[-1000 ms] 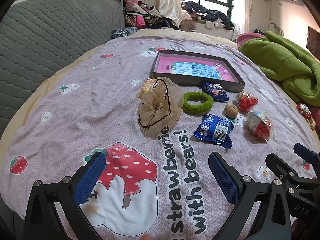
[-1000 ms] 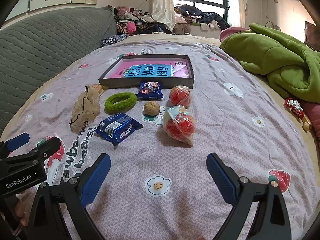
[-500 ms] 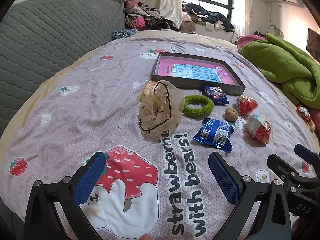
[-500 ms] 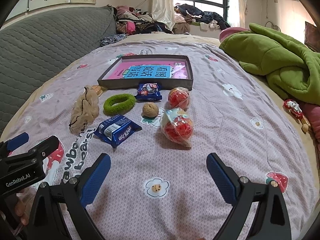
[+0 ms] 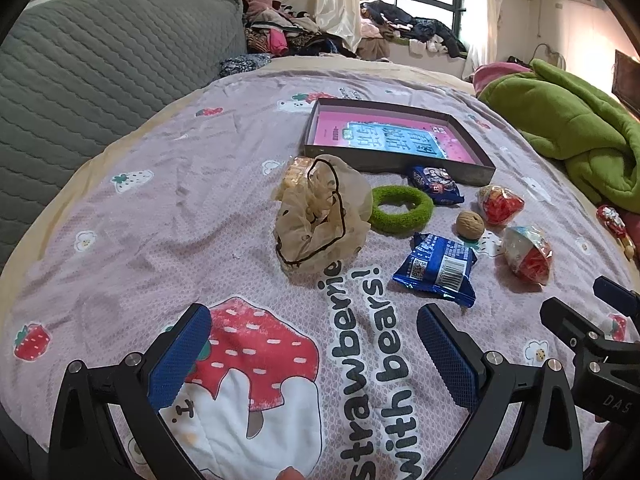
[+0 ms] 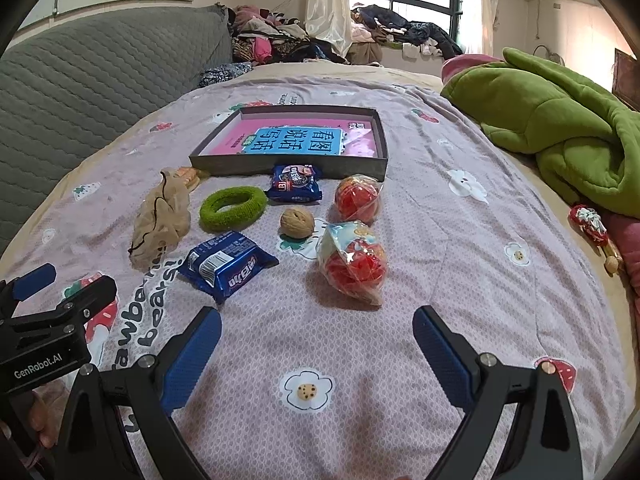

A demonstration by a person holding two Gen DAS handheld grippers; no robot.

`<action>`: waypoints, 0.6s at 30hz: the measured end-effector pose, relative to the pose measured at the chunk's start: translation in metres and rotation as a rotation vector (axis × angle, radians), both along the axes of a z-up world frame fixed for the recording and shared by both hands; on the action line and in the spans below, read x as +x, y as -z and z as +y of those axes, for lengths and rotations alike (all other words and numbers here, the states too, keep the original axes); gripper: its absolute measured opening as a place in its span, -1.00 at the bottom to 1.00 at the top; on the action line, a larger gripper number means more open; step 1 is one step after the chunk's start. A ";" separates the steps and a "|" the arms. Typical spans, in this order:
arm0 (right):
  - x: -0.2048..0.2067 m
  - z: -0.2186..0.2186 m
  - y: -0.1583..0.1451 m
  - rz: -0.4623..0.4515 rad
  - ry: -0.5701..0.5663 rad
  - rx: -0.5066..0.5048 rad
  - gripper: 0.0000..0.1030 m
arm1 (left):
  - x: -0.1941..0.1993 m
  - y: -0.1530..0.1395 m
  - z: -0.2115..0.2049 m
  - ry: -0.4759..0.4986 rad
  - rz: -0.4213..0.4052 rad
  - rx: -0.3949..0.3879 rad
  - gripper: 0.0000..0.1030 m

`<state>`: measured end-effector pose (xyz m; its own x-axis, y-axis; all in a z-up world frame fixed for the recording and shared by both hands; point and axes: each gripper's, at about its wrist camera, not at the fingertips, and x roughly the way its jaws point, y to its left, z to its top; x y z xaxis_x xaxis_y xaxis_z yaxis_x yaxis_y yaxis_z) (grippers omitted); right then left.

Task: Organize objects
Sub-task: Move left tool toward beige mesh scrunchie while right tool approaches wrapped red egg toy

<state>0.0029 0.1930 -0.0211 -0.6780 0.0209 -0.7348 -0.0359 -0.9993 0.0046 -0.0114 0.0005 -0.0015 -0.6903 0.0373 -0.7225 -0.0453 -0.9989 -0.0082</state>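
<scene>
Both tongs spread and empty over the bed, loose bits waiting ahead near the tray.

Left view: my left tongs [image 5: 312, 354] gape with nothing between them; straight ahead lies the beige mesh pouch [image 5: 322, 216], soft and floppy, so I'd pinch a bunched fold. Just right of it sits the fuzzy green ring [image 5: 401, 209], squashy; grab its band. Right view: my right tongs [image 6: 316, 354] stand wide too; ahead and left is the blue snack packet [image 6: 226, 265], light, slick and crinkly; take a sealed edge. Beyond it are the hard, round walnut [image 6: 297, 221], likely to roll, and the shallow, stiff-walled tray [image 6: 288, 169].
</scene>
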 end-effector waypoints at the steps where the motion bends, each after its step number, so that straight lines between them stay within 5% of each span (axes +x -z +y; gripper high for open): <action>1: 0.000 0.000 0.000 0.001 -0.001 0.000 0.89 | 0.000 0.000 0.000 0.003 0.000 0.001 0.99; 18: -0.024 -0.002 0.012 -0.036 -0.010 0.011 0.87 | -0.029 0.011 0.000 -0.002 -0.018 -0.007 0.99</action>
